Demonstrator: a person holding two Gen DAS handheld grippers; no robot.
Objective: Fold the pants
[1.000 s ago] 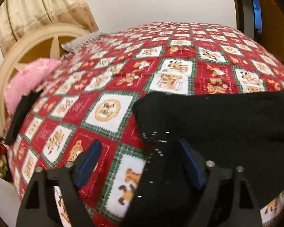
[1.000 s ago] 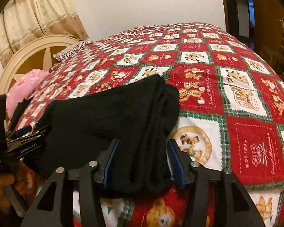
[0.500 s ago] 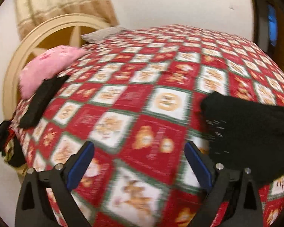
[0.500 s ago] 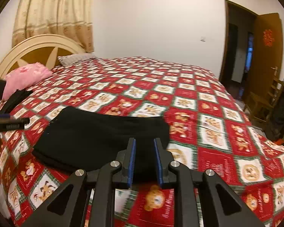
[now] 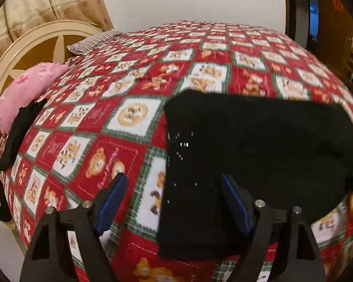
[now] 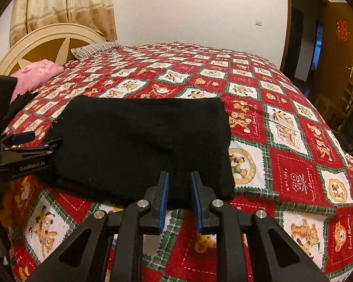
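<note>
The black pants (image 6: 138, 141) lie folded into a flat rectangle on the red patchwork bedspread (image 6: 294, 159). In the left wrist view the pants (image 5: 258, 155) fill the right half. My left gripper (image 5: 174, 188) is open, its fingers astride the left front edge of the folded pants; it also shows at the left edge of the right wrist view (image 6: 33, 145). My right gripper (image 6: 178, 183) hovers at the front edge of the pants, jaws a narrow gap apart with no cloth between them.
A pink pillow (image 6: 35, 74) and a striped pillow (image 6: 94, 48) lie by the cream headboard (image 6: 47, 42). Another black garment (image 5: 21, 129) lies beside the pink pillow. A doorway and a wooden door (image 6: 338, 47) are at the right.
The right gripper let go of the pants' right end, narrowed its jaws and pulled back. The left gripper swung away left, then returned to the pants' left edge, still open.
</note>
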